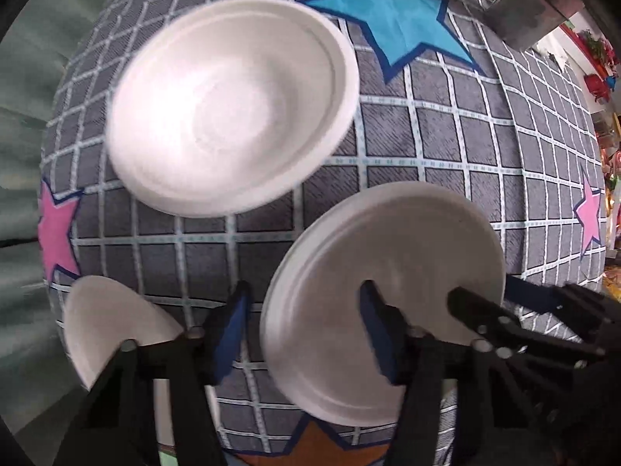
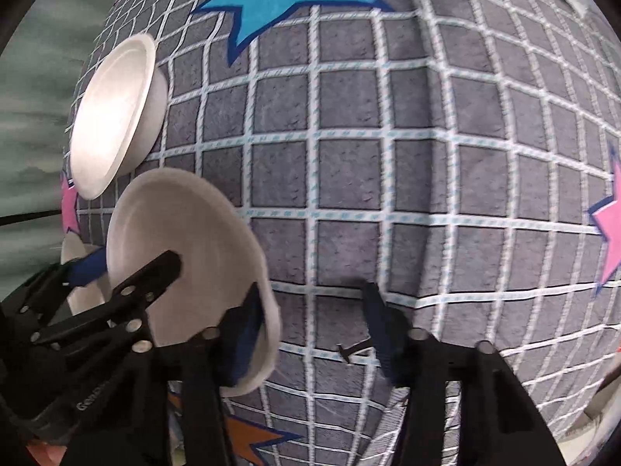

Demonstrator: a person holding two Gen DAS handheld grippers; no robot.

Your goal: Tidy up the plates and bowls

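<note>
A white plate (image 1: 384,287) is tilted above the grid-patterned cloth (image 1: 446,132). My left gripper (image 1: 304,326) stands wide open; its right finger (image 1: 378,326) lies across the plate's face. A finger of the other gripper (image 1: 481,314) also lies on the plate from the right. In the right wrist view the same plate (image 2: 186,240) sits over my right gripper's left finger (image 2: 244,334); my right gripper (image 2: 310,326) is open wide. A white bowl (image 1: 233,105) rests further back and also shows in the right wrist view (image 2: 116,112). Another white dish (image 1: 112,326) lies at lower left.
The cloth carries a blue star (image 1: 403,23), pink stars (image 1: 56,229) and an orange star (image 1: 322,446). A grey metal post (image 1: 531,7) stands at the back right. A green curtain (image 1: 23,124) hangs beyond the table's left edge.
</note>
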